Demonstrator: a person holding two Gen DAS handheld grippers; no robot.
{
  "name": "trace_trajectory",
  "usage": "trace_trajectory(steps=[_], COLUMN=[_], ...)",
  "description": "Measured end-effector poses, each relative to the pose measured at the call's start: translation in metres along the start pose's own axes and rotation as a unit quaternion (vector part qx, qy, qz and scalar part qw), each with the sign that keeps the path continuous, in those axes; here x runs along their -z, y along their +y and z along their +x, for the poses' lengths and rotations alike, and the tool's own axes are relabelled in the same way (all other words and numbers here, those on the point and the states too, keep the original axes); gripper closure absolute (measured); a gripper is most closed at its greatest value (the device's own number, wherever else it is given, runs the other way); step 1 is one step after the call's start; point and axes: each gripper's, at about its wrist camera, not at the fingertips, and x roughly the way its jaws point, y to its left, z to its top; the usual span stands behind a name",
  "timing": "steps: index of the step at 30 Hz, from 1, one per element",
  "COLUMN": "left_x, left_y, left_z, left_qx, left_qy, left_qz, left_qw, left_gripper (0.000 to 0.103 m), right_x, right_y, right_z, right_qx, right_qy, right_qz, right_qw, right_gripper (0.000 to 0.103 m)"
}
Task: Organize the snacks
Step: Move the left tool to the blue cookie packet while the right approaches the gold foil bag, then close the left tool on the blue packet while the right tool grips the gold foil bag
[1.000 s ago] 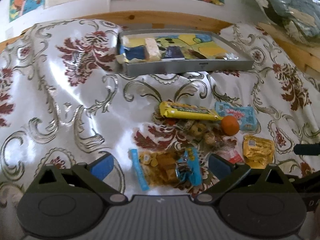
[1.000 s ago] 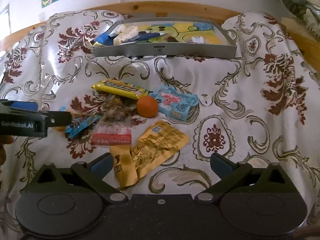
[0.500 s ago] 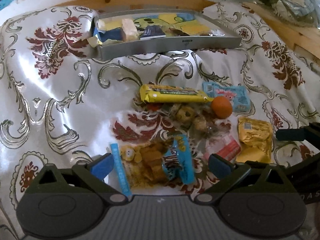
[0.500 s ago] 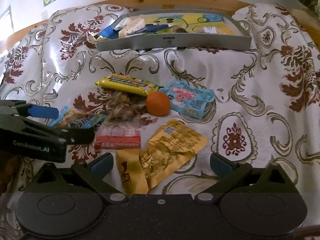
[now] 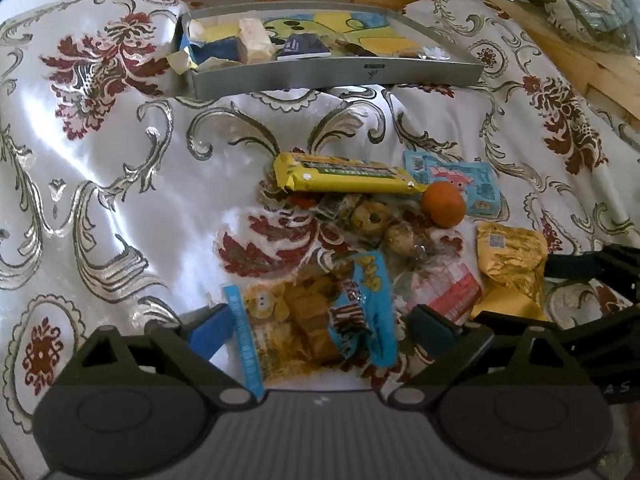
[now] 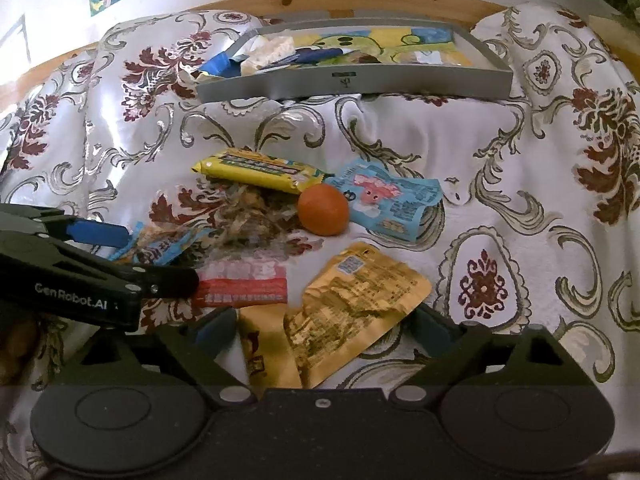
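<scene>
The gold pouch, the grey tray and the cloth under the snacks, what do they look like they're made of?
Gold pouch: probably metallised foil film, judging by its crinkled, glinting surface.
Grey tray: smooth matt wall with crisp edges, either painted metal or plastic; the look leaves it open.
Cloth: glossy satin-like woven fabric, showing sheen, soft folds and silvery scrollwork with red flowers.

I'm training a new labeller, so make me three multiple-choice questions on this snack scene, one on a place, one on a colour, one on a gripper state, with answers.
1. Where does the grey tray sit?
A. beyond the loose snacks, by the wooden edge
B. under the snacks
C. on the floor

2. What colour is the round fruit?
A. green
B. orange
C. purple

3. How is the right hand-held gripper?
A. shut on the fruit
B. open, straddling the gold pouch
C. shut on the tray

Answers:
1 A, the tray lies past the pile.
2 B, it is plainly orange.
3 B, its fingers stand wide apart either side of the pouch.
</scene>
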Motion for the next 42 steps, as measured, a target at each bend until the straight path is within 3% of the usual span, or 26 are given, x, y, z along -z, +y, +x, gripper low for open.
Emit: trace_trajectory(steps=[6, 16, 21, 26, 35, 42], left_x=[0.002, 0.002, 0.002, 0.002, 0.000, -0.001], left_y=[-0.001, -0.001, 0.000, -0.006, -0.004, 0.002], left_z=[-0.001, -0.001, -0.002, -0.006, -0.010, -0.020], left_qx=[0.013, 0.011, 0.009, 0.025, 0.030, 0.011], left_qy=[0.002, 0.002, 0.000, -0.006, -0.004, -0.010], left_qz=[-0.007, -0.009, -0.017, 0.000, -0.018, -0.034], left_qw=[0.9999, 0.9999, 0.9998, 0.9997, 0.9994, 0.9993], left_gripper=[0.014, 0.015, 0.022, 0.044, 0.056, 0.061], right_x=[0.001, -0.002, -0.002, -0.002, -0.003, -0.007], right_y=[0.003, -0.004, -0.005, -0.004, -0.002, -0.003], right_z=[-0.002, -0.003, -0.003, -0.004, -0.008, -0.014], right_qx=[-0.008, -0.028, -0.029, -0.032, -0.040, -0.046], right_qy=[-0.002, -0.003, -0.003, -0.005, -0.011, -0.024], right_qz=[-0.010, 0.005, 0.008, 0.011, 0.009, 0.013], right_qw=[1.000, 1.000, 1.000, 0.999, 0.999, 0.999], right_gripper=[0.022, 0.023, 0.026, 0.036, 0.054, 0.063])
